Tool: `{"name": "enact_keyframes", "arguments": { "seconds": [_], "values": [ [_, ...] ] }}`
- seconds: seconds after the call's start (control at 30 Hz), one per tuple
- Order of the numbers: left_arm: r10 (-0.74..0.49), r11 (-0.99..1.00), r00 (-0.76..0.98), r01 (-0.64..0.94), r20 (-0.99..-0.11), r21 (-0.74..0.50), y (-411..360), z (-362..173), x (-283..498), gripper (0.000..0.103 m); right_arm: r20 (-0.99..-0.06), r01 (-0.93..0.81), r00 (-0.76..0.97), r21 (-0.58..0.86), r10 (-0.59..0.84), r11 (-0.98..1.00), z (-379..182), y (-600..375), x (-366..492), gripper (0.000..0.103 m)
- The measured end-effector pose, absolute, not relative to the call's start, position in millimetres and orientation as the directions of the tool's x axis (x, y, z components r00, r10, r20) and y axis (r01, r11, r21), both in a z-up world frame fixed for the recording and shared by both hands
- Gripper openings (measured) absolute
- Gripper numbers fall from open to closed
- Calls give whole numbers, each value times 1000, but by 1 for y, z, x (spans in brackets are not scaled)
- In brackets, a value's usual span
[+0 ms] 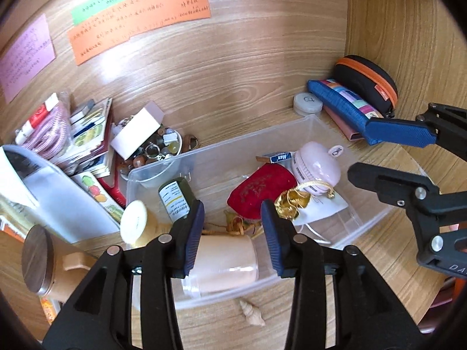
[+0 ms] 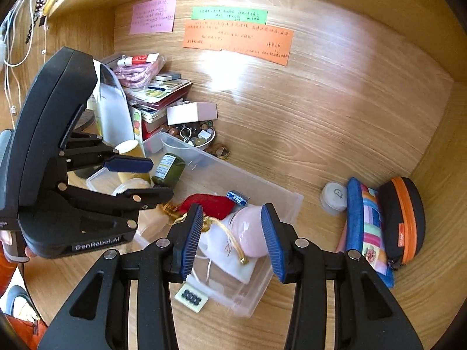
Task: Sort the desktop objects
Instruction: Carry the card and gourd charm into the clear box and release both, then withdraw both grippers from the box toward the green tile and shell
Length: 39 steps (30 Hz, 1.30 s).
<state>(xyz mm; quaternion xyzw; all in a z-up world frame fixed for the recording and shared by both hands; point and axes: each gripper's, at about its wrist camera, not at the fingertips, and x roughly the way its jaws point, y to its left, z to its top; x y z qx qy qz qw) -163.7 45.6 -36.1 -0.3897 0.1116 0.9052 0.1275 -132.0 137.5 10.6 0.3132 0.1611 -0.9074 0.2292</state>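
Observation:
A clear plastic bin (image 1: pixel 318 124) (image 2: pixel 294 201) lies on the wooden desk. It holds a pale peach bottle (image 1: pixel 224 259), a green bottle (image 1: pixel 176 198) (image 2: pixel 169 169), a red pouch (image 1: pixel 261 189) (image 2: pixel 208 204), a pink round device (image 1: pixel 316 163) (image 2: pixel 252 233), a gold-corded white pouch (image 2: pixel 230 250) and a small blue box (image 1: pixel 277 156). My left gripper (image 1: pixel 232 224) is open over the peach bottle; it shows at the left of the right wrist view (image 2: pixel 143 180). My right gripper (image 2: pixel 232 242) is open above the pink device and white pouch; it shows at the right of the left wrist view (image 1: pixel 359 151).
A bowl of beads (image 1: pixel 157 148) (image 2: pixel 201 137), a white box (image 1: pixel 137 134), stacked booklets (image 1: pixel 93 145) and pink cord (image 1: pixel 49 134) crowd the left. A blue pencil case (image 2: pixel 364 227), black-orange case (image 2: pixel 405 221) and round jar (image 2: pixel 334 197) sit at right. A shell (image 1: pixel 251 312) lies in front of the bin.

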Motion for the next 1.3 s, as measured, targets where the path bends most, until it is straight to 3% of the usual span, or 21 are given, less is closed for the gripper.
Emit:
{"name": "enact_keyframes", "arguments": {
  "seconds": [0.37,0.53,1.3],
  "values": [
    [134,-953,-678,-288,-723,94,36,-36,-129,46,-641,507,-696,-117,-325,-854,9,149,-97,40],
    [125,-957,-667,-277,-735,89,29,-46,-115,50,-648,494,-688,-90,-326,-865,-2,155,-85,52],
    [144,-955,-542,-295,-828,28,20,-116,-96,50,-750,406,-594,32,-291,-913,-73,165,-74,52]
  ]
}}
